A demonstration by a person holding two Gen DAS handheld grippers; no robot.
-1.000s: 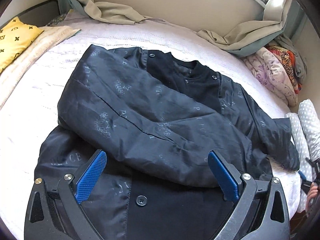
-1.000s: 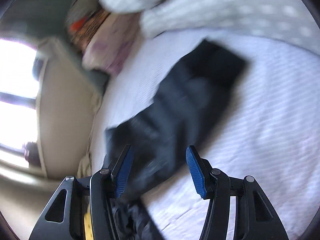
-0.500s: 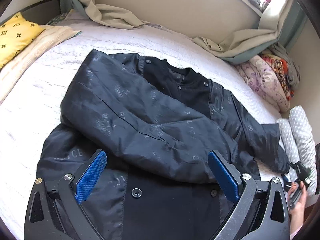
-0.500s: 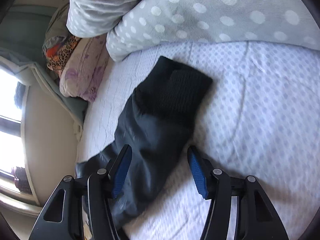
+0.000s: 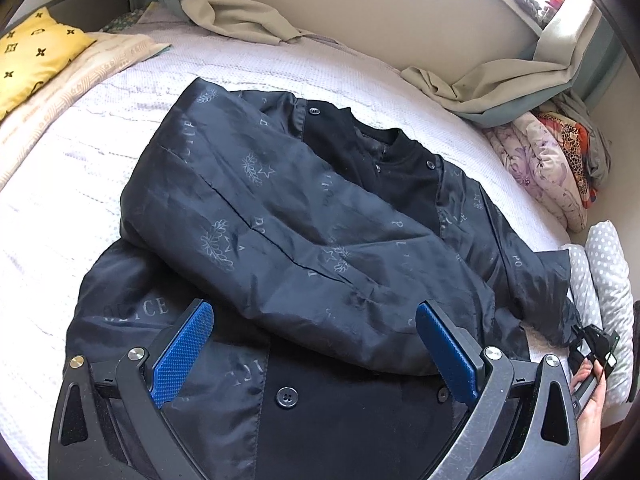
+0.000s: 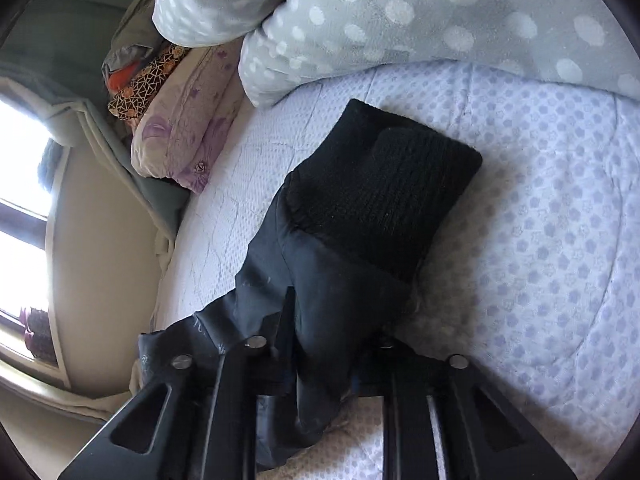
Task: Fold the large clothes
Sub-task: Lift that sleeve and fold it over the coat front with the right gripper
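I have one sleeve folded across the jacket (image 5: 304, 240); my right hand-held gripper (image 6: 320, 356) clamps the other sleeve (image 6: 340, 280), left hand-held gripper (image 5: 316, 356) released, body unfolded.

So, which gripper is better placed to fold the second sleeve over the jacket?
Right. Its jaws are shut on the sleeve near the cuff; the left gripper is open above the jacket's hem.

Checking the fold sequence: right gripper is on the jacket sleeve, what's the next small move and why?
Probably lift the sleeve and carry it across the jacket body. The right gripper is shut on the sleeve just behind its knit cuff, which lies out on the bedspread; the other sleeve is already folded over, and the left gripper hovers open.
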